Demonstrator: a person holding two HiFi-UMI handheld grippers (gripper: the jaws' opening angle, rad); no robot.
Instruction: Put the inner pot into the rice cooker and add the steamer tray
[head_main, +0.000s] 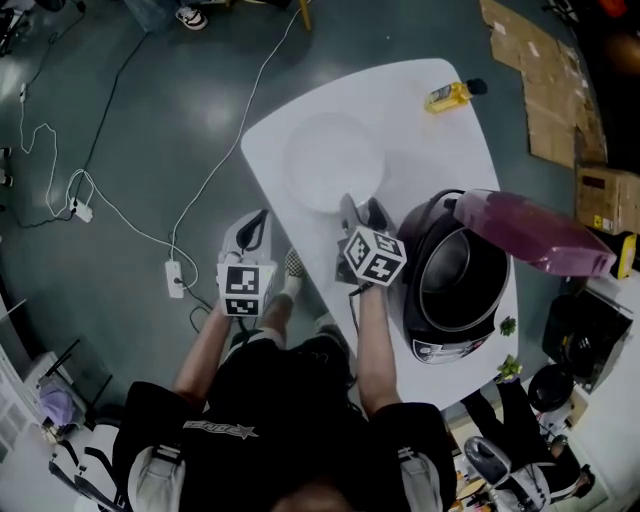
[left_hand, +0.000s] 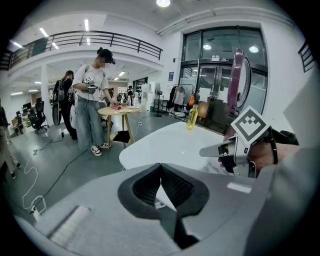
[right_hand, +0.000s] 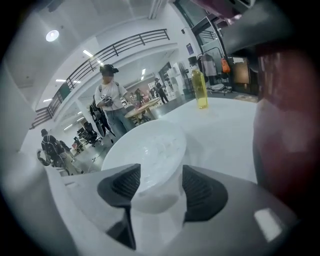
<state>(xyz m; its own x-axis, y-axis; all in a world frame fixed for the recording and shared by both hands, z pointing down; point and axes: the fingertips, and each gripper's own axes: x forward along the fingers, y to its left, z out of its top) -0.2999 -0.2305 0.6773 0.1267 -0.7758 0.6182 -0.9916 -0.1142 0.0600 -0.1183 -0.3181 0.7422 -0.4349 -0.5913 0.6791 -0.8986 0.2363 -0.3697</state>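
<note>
White counter (head_main: 440, 150) bears the round white plastic steamer tray (head_main: 330, 160). My right gripper (right_hand: 157, 192), jaws wide and empty, should straddle its near rim squarely before closing; left gripper (left_hand: 161, 182) jaws together, empty.

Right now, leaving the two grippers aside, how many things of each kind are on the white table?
Rice cooker, lid up: 1
Inner pot, seated in the cooker: 1
Steamer tray, white: 1
Yellow bottle: 1
Total: 4
</note>
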